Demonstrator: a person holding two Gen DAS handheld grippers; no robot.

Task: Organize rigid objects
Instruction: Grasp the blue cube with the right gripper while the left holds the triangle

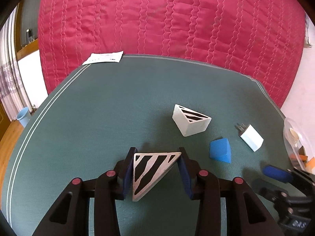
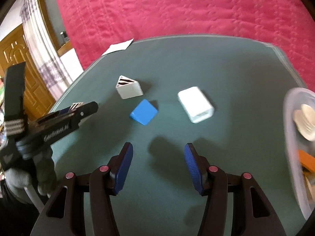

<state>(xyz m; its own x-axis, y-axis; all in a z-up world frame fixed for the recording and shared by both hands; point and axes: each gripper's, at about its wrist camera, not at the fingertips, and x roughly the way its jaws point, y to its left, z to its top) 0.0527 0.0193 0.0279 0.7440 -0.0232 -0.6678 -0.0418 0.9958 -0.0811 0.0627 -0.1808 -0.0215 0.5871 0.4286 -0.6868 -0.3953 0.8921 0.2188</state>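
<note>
Left gripper (image 1: 156, 172) clamps a white triangular prism with black stripes (image 1: 151, 174), blue pads pressed on both its sides, low over the green-covered counter (image 1: 118, 106).

Right gripper (image 2: 158, 167) hangs over bare counter, jaws half apart and empty; ahead lie a second striped white prism (image 2: 129, 87), a blue wedge block (image 2: 144, 112) and a white plug adapter (image 2: 195, 104), with a clear plastic tub (image 2: 290, 122) at the right edge.
</note>
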